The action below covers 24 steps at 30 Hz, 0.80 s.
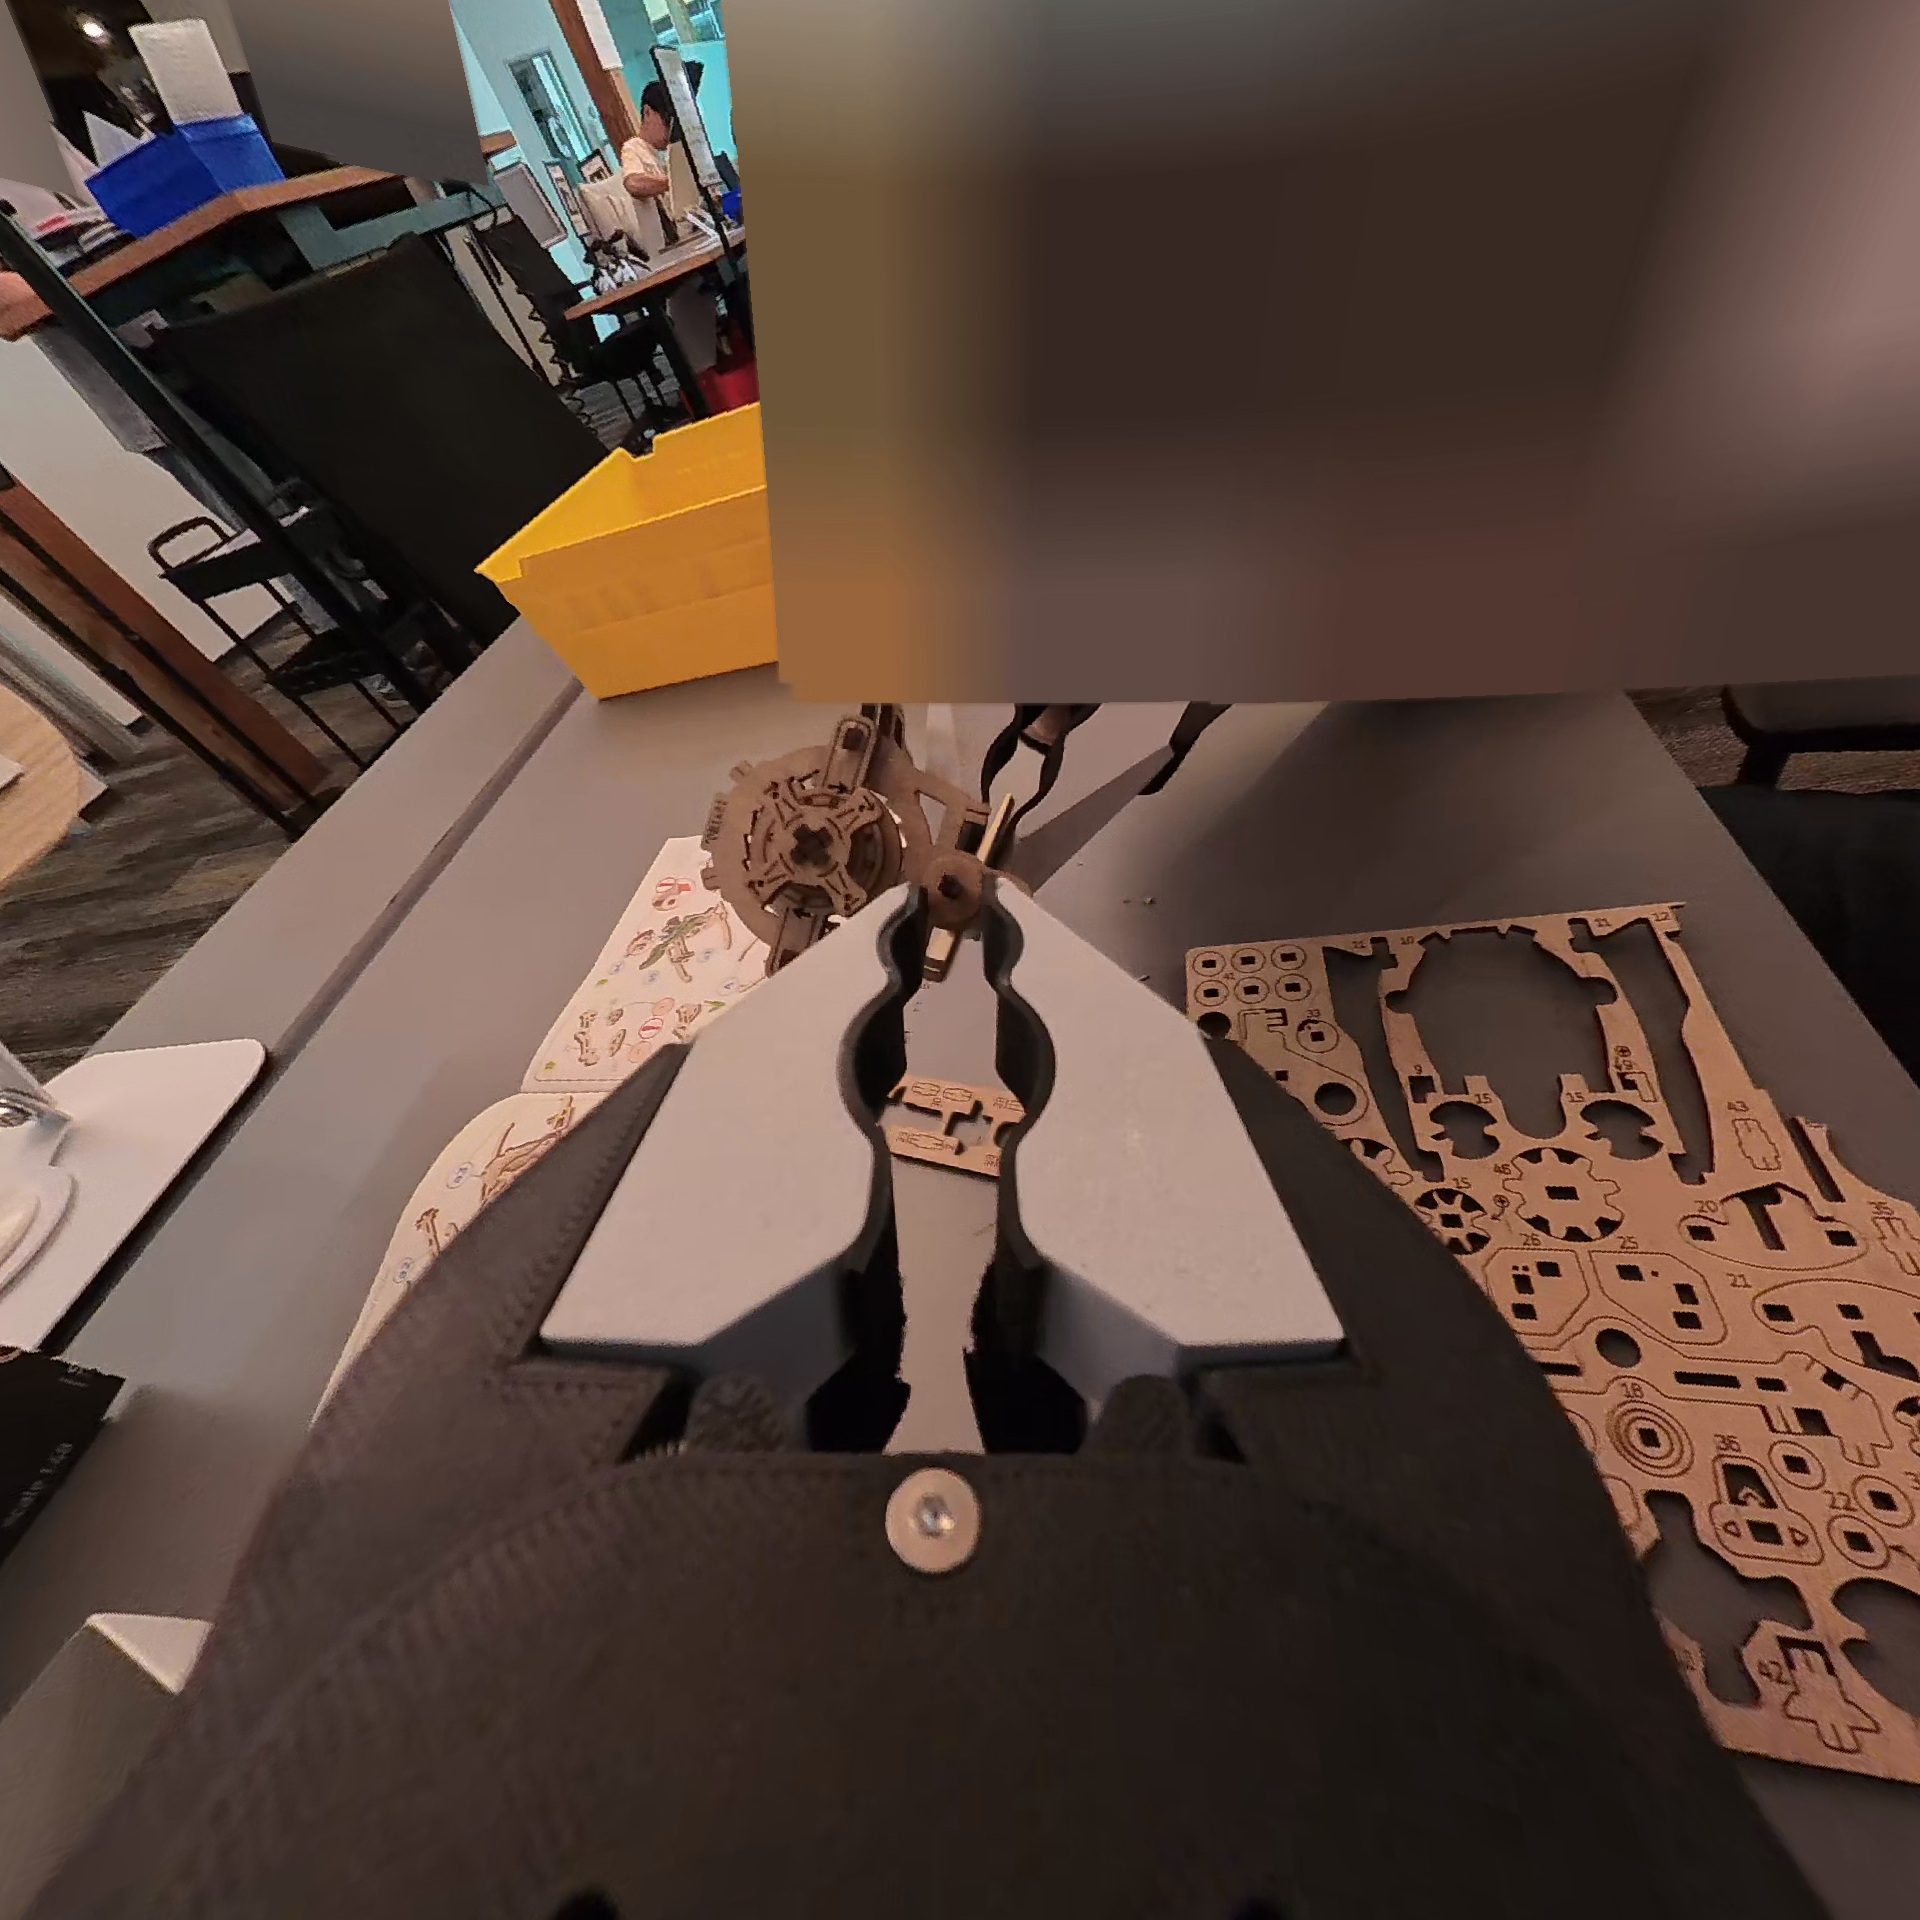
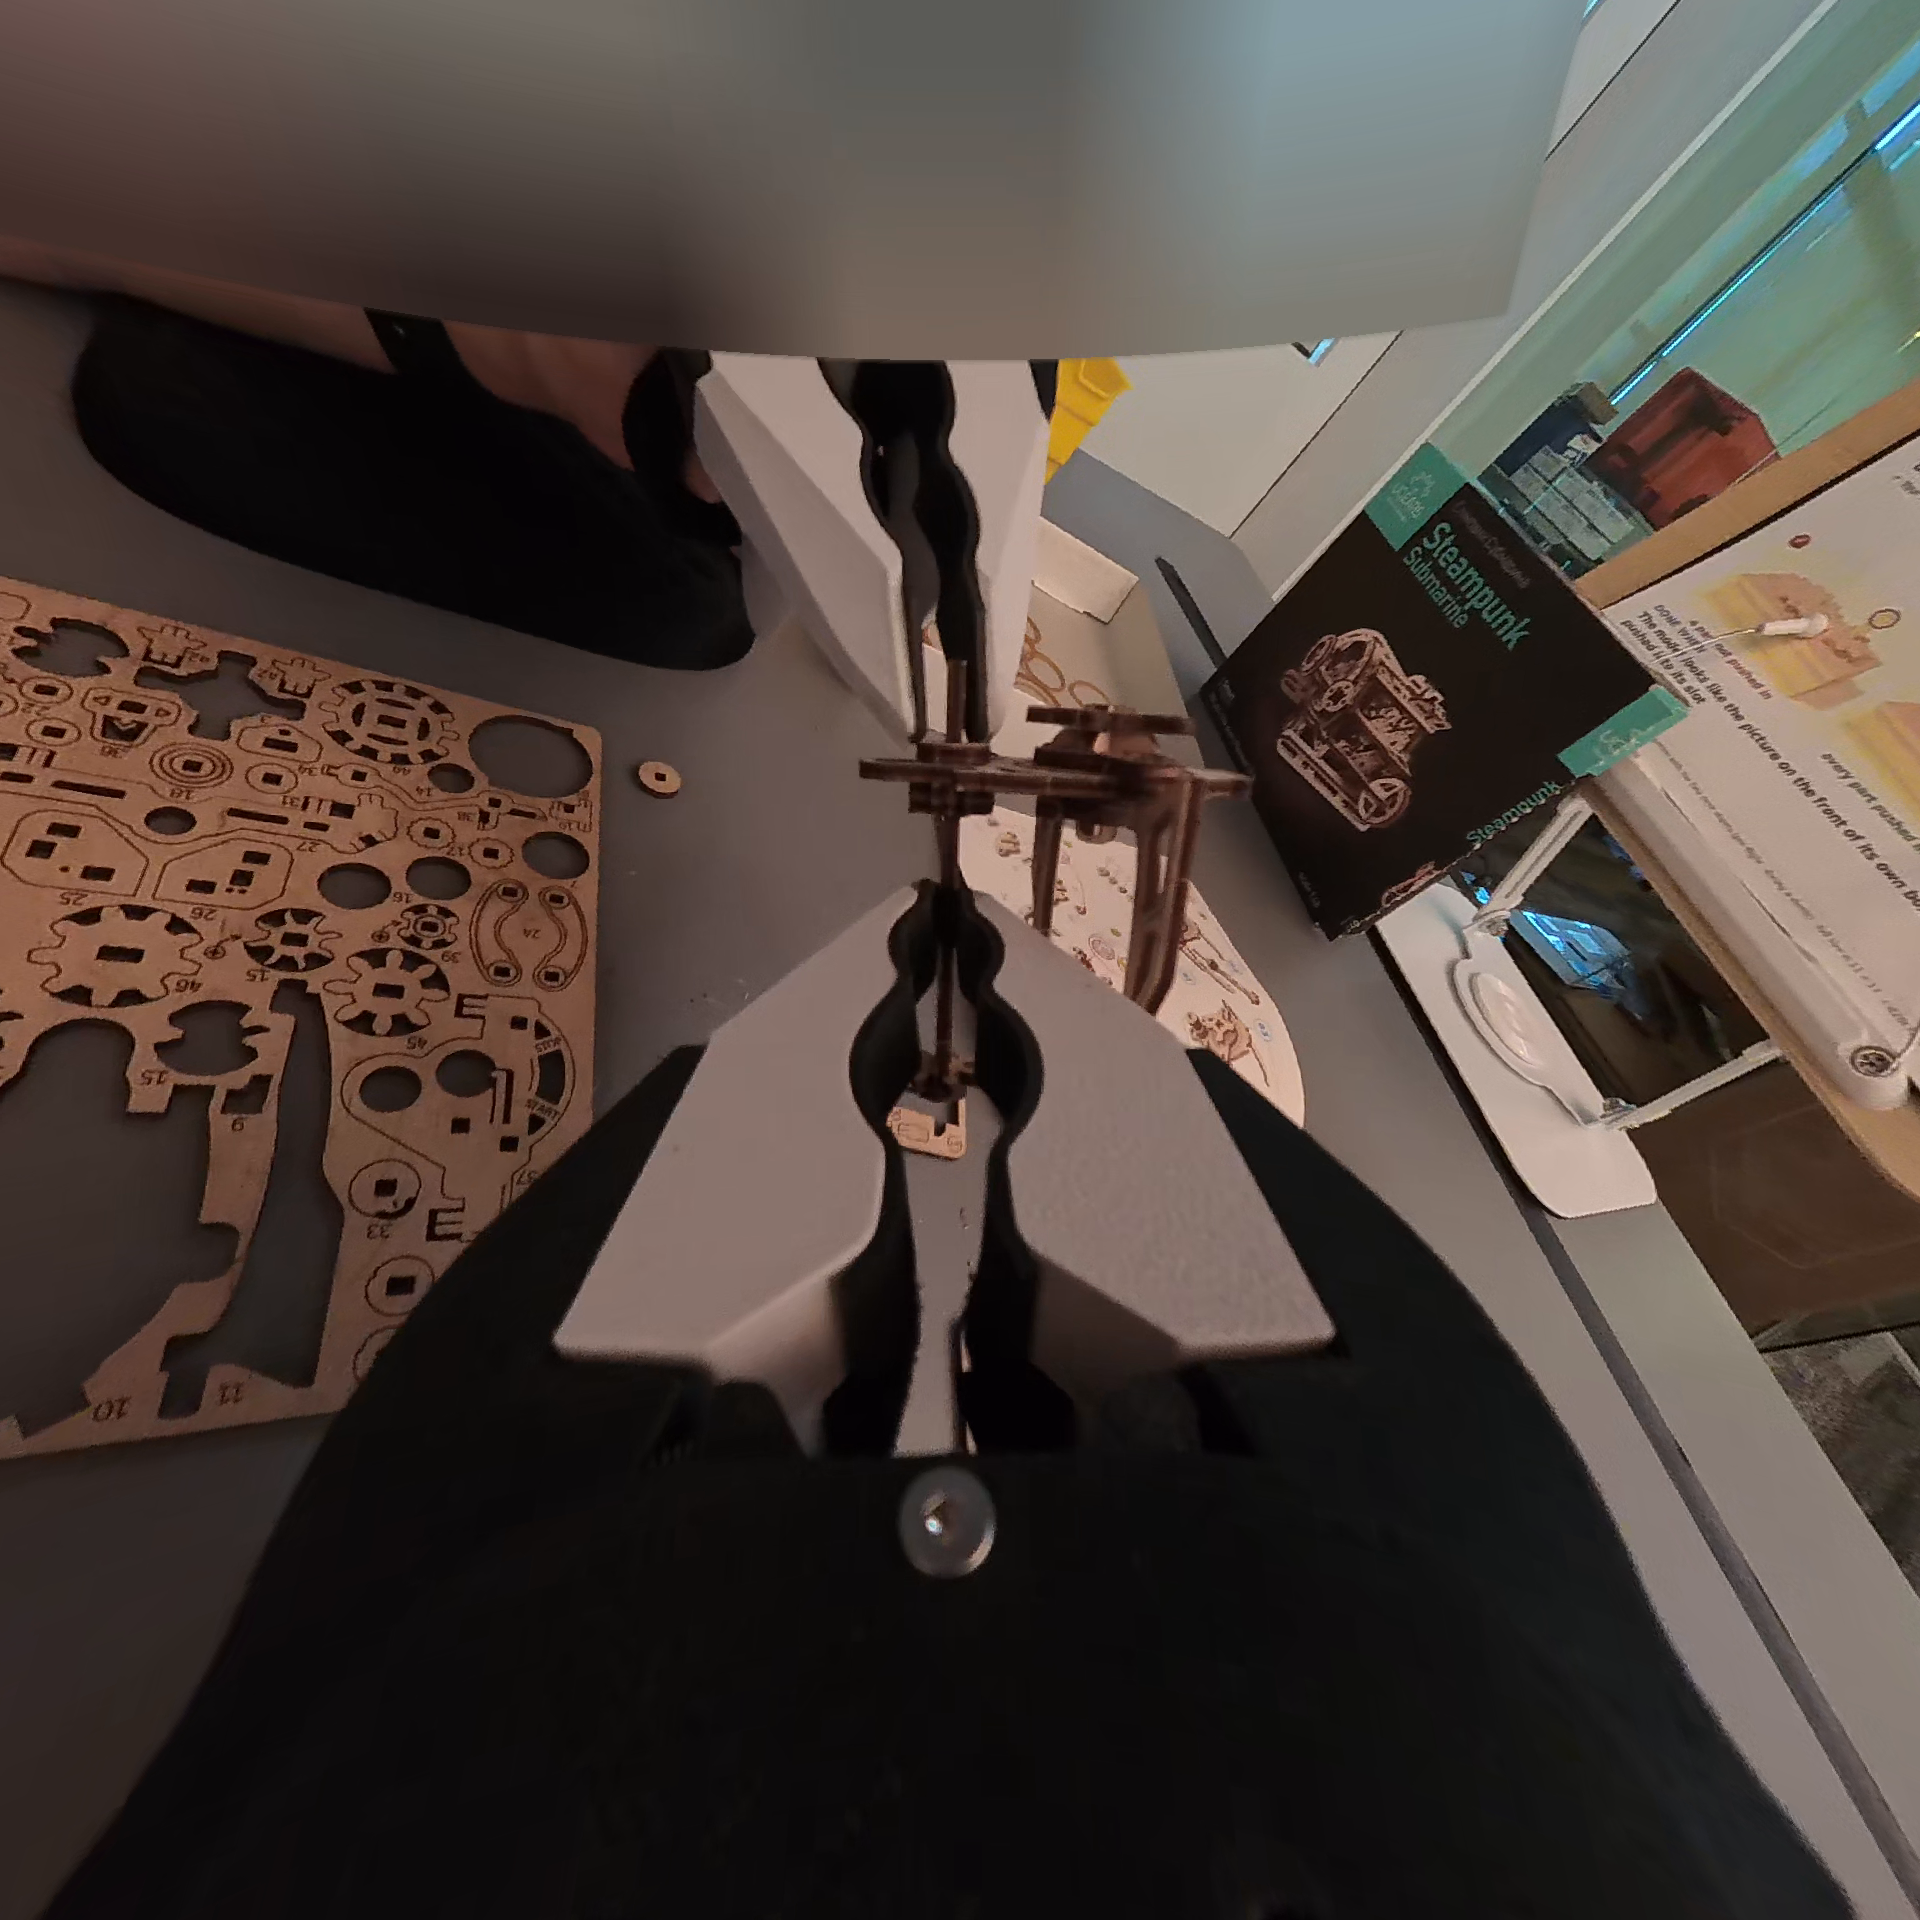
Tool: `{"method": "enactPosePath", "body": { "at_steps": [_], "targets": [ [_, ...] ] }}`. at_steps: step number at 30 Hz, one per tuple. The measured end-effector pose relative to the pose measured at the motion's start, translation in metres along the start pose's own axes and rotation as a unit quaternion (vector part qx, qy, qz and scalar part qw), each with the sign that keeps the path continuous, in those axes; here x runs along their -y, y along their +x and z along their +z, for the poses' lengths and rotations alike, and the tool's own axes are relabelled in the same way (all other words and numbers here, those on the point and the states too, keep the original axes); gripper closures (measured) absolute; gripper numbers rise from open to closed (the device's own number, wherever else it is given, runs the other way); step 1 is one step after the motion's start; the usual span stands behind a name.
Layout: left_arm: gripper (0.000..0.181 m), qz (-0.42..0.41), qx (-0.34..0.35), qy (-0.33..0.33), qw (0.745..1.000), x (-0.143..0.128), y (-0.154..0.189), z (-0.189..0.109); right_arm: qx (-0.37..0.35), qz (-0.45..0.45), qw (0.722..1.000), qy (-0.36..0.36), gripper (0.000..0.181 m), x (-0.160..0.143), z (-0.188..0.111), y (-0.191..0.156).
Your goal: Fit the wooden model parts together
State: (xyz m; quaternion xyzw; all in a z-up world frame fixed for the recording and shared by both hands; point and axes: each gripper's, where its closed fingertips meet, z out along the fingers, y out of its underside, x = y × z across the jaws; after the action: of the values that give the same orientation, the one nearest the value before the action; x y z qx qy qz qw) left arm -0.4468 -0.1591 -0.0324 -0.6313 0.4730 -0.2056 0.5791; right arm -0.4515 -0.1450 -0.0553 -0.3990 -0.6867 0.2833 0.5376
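A dark wooden model (image 1: pixel 805 852) with a large gear wheel is held above the grey table (image 1: pixel 1351 831) between both grippers. My left gripper (image 1: pixel 954 906) is shut on a small round hub with a pale peg at the model's near end. In the right wrist view my right gripper (image 2: pixel 943 914) is shut on a thin wooden piece, seen edge-on, that joins the model (image 2: pixel 1101 790). The left gripper (image 2: pixel 940 675) faces it from the far side, pinching a peg. The right gripper's black fingers (image 1: pixel 1039 748) show behind the model, partly hidden by a blur patch.
A laser-cut wooden parts sheet (image 1: pixel 1558 1247) lies on the table, also in the right wrist view (image 2: pixel 260 987). A small loose cut piece (image 1: pixel 951 1127) and an instruction sheet (image 1: pixel 644 977) lie under the grippers. A yellow bin (image 1: pixel 644 582), the kit box (image 2: pixel 1434 686) and a small washer (image 2: pixel 659 776) stand around. My two grippers' fingertips are within a few centimetres of each other.
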Motion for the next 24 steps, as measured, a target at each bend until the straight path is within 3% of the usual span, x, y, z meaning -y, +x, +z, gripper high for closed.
{"method": "enactPosePath", "body": {
  "at_steps": [3, 5, 7, 11, 16, 24],
  "targets": [
    [0.157, -0.030, -0.030, -0.018, 0.999, -0.002, -0.002, -0.012, -0.008, 0.003, 1.000, -0.008, 0.181, -0.004, 0.000, 0.005],
    [0.165, -0.079, -0.110, -0.060, 0.989, -0.013, 0.011, -0.028, -0.017, -0.003, 1.000, -0.020, 0.181, -0.008, -0.001, 0.008],
    [0.165, -0.084, -0.129, -0.119, 0.981, -0.035, 0.013, -0.040, -0.021, -0.005, 0.999, -0.024, 0.181, -0.008, -0.001, 0.010],
    [0.166, -0.051, -0.132, -0.234, 0.962, -0.079, 0.018, -0.051, -0.025, -0.006, 0.999, -0.034, 0.181, -0.013, -0.001, 0.013],
    [0.153, -0.052, -0.141, -0.332, 0.931, -0.114, 0.028, -0.055, -0.029, -0.008, 0.999, -0.037, 0.181, -0.014, -0.002, 0.015],
    [0.160, -0.047, -0.149, -0.369, 0.916, -0.131, 0.032, -0.057, -0.027, -0.008, 0.999, -0.041, 0.181, -0.016, -0.002, 0.014]
  ]
}}
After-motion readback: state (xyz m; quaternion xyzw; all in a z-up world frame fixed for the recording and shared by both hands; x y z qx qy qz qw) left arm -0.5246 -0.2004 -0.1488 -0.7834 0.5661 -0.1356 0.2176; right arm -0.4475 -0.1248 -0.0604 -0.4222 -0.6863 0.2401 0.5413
